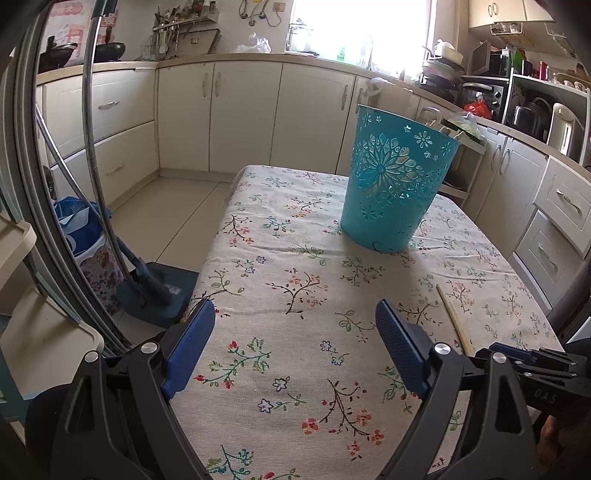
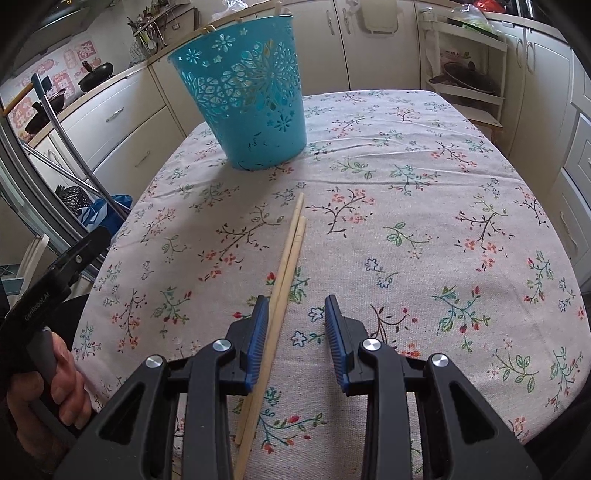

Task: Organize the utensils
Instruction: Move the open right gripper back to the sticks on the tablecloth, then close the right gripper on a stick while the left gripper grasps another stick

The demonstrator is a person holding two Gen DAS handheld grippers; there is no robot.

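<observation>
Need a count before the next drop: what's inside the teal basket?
Wooden stick tips, likely chopsticks, poke above the teal basket rim. The wall hides their number and anything lower. Two chopsticks lie on the tablecloth.

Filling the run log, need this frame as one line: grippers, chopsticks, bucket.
left gripper: open, empty | right gripper: open over chopsticks, not gripping | teal bucket: upright on table, sticks inside

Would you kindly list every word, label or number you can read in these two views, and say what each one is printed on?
"GenRobot.AI": on the black body of the left gripper, seen from the right wrist.
"DAS": embossed on the black body of the right gripper, seen from the left wrist; the last character is uncertain.
Pink-and-white wall stickers behind the stove: characters too blurred to read.
Turquoise perforated bucket: no text.
</observation>
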